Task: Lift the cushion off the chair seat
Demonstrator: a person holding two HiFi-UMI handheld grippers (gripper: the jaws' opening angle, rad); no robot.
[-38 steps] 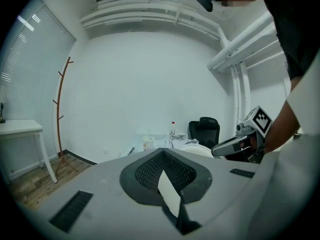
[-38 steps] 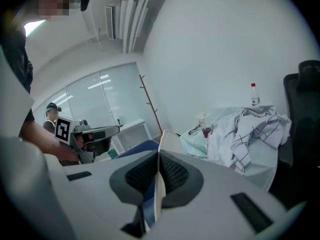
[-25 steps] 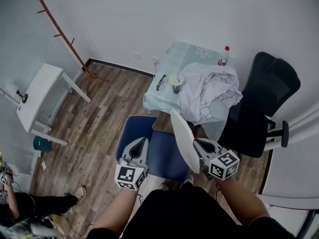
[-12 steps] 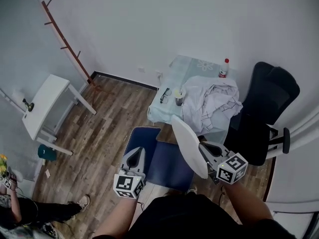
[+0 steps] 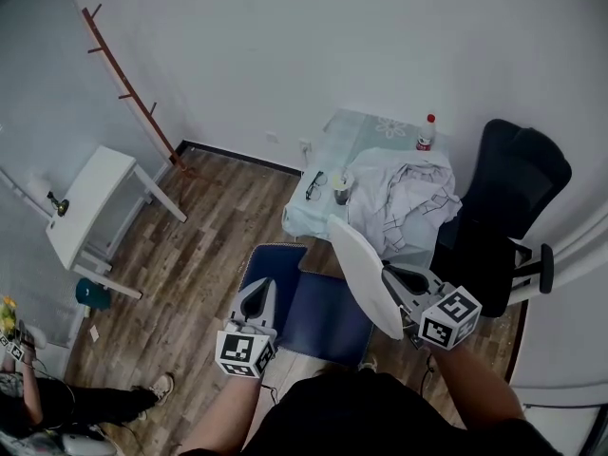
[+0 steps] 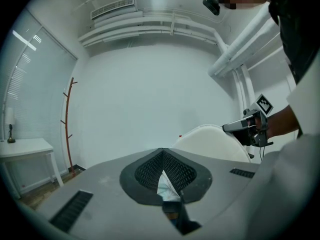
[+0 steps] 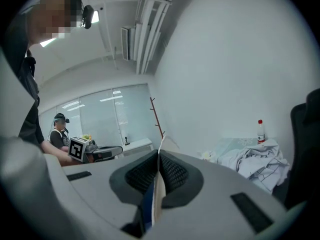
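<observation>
Two pairs of jaws have the cushion (image 5: 318, 312) by its opposite sides. Our left gripper (image 5: 263, 285) has its jaws pressed together on a thin fold of the cushion's edge, and a white scrap shows between them in the left gripper view. Our right gripper (image 5: 390, 273) is closed just as tight, with the blue-and-white edge pinched in the slit between its jaws.

Between the two pairs of jaws the blue face sags in a shallow dip. At the right jaws the cushion stands up on edge and shows its white side. We judge the lift well under way, since the cushion hangs from both grips rather than lying flat. The chair seat is hidden beneath it, so we cannot tell whether the lowest part is clear. What is left is to raise it fully free.

Ahead of the jaws stands a worktop (image 5: 321, 164) under a pale cloth. It carries a heap of white clothing (image 5: 404, 198), a red-capped bottle (image 5: 425, 133), a cup (image 5: 339, 186) and a pair of glasses (image 5: 313, 183). Beyond the right jaws is a black office chair (image 5: 503, 198). Well out past the left jaws are a small white table (image 5: 90, 202) and a coat rack (image 5: 133, 88), with another person (image 5: 38, 397) further out on that side.

Nothing blocks the way upward. We judge that the worktop's near edge, close ahead of the raised end, could catch the cushion if it swings forward.
</observation>
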